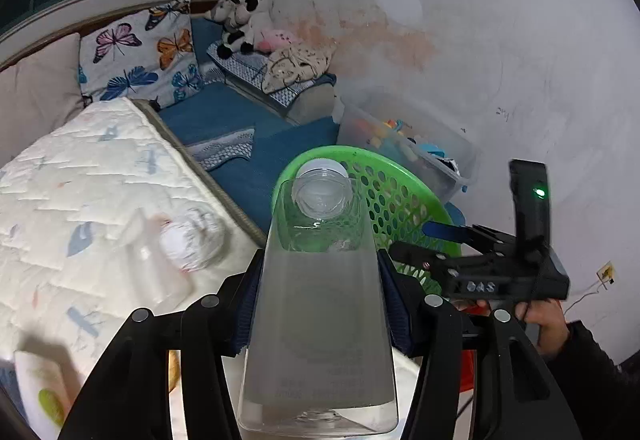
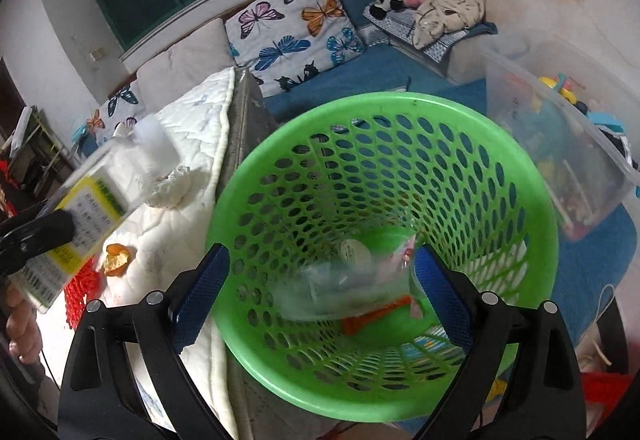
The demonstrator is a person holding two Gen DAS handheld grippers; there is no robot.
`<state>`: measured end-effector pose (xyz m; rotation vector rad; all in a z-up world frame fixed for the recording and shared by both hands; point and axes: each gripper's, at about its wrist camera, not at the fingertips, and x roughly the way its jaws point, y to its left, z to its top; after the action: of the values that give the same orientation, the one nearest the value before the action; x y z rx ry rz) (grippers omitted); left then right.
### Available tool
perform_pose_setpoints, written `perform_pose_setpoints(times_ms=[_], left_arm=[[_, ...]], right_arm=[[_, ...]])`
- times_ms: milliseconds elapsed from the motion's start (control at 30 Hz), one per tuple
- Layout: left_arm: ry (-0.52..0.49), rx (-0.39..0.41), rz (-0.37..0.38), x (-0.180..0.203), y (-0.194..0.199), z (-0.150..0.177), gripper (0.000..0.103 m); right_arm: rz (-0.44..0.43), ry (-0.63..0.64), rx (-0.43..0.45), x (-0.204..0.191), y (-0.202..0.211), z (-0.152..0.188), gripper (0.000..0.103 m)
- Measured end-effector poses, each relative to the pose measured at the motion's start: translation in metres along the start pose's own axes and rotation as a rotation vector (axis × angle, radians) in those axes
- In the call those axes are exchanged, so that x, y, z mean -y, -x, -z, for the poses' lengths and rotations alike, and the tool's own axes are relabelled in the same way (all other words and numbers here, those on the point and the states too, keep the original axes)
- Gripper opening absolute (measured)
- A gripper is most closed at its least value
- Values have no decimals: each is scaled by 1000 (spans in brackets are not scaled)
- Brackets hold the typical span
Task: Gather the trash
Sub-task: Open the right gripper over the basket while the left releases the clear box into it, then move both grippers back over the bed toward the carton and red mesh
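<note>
My left gripper (image 1: 320, 272) is shut on a clear plastic bottle (image 1: 320, 320) with a white cap, its blue pads pressing both sides. In the right wrist view this bottle (image 2: 88, 212) shows a yellow label at far left. A green mesh basket (image 1: 400, 200) stands beyond it, beside the mattress. My right gripper (image 2: 320, 256) hangs open over the basket (image 2: 400, 100); seen from the left, the right gripper (image 1: 416, 240) sits at the rim in a person's hand. Below its spread pads a blurred clear bag (image 2: 320, 292), an orange scrap (image 2: 372, 316) and wrappers lie in the basket.
On the white quilted mattress (image 1: 80, 180) lie a crumpled tissue (image 2: 168, 188), an orange peel (image 2: 118, 260), a red net (image 2: 80, 288) and a blurred clear plastic item (image 1: 152, 260). A clear bin of toys (image 2: 560, 144) stands right of the basket, against the wall.
</note>
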<state>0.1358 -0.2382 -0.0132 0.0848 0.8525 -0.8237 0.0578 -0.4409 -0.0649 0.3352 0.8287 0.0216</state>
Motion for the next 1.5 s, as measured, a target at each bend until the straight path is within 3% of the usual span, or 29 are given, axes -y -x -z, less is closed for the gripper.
perform_pose_setpoints(times_ms=[467, 800, 1067, 1367, 1500], left_arm=[[-41, -95, -30, 30, -69, -14, 52], [-11, -113, -31, 29, -77, -11, 57], [-38, -29, -92, 28, -30, -3, 62], [-24, 89, -314, -5, 47, 27, 69], [29, 129, -400, -31, 81, 43, 70]], right_arm=[[54, 17, 60, 2, 38, 19, 94], [57, 10, 55, 4, 44, 32, 94], [11, 34, 66, -17, 56, 38, 94], [-74, 109, 69, -68, 55, 40, 94], [-114, 133, 59, -89, 51, 39, 94]])
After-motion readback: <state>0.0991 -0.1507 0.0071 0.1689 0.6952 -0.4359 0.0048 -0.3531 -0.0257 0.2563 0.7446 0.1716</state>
